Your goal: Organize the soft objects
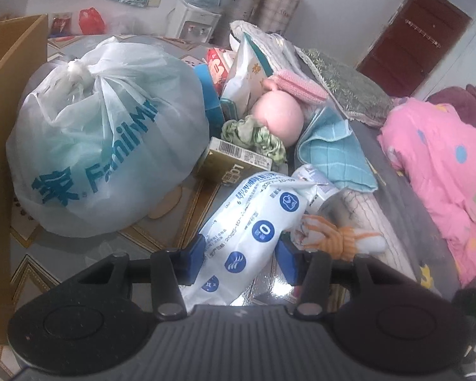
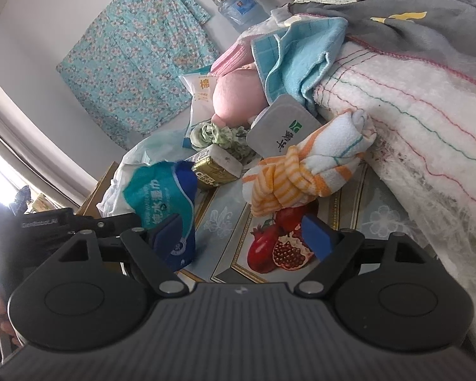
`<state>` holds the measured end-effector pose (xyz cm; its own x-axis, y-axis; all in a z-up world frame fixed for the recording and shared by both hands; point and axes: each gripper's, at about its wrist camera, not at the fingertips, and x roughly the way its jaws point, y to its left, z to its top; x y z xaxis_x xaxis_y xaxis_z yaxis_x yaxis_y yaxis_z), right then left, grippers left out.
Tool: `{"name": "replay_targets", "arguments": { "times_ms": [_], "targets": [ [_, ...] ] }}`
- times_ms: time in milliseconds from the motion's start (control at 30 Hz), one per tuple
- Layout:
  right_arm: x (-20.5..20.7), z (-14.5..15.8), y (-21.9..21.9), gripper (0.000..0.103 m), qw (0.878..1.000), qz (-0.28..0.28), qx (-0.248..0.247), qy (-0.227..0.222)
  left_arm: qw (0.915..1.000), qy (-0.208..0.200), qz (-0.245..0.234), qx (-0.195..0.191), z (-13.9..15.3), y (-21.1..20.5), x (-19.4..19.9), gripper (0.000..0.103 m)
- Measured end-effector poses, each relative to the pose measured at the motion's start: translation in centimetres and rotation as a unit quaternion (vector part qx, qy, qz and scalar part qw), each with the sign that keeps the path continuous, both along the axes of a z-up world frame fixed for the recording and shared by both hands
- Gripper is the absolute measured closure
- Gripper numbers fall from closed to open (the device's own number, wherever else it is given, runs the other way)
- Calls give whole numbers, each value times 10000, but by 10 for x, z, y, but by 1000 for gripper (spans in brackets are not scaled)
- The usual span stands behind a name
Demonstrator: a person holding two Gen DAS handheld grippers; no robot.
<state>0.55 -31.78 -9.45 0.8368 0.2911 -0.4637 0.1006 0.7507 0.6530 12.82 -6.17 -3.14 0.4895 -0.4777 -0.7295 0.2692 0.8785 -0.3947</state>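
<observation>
Crinkly plastic pack (image 1: pixel 254 231), white with blue round marks, sits clenched in the left gripper (image 1: pixel 241 262), just beside the knotted striped towel (image 2: pixel 304 171). Right gripper (image 2: pixel 244 238) hangs released near that fluffy towel, blue pads empty; smooth pink ball (image 1: pixel 277 117) lies beyond it

Left gripper (image 1: pixel 239 258) clamped on a wipes pack (image 1: pixel 250 222)

Knotted plastic bag (image 1: pixel 104 146) sits left; knotted striped cloth (image 1: pixel 333 235) lies right.
</observation>
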Motion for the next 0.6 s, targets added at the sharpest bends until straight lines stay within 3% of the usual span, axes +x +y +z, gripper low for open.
{"name": "replay_targets", "arguments": {
  "times_ms": [367, 600],
  "targets": [
    [20, 10, 21, 21, 9994, 324, 66, -138, 9961, -678, 250, 501, 6, -2, 2, 47],
    [32, 15, 29, 21, 9989, 420, 70, -205, 9980, -113, 396, 486, -15, 3, 25, 52]
  ]
}}
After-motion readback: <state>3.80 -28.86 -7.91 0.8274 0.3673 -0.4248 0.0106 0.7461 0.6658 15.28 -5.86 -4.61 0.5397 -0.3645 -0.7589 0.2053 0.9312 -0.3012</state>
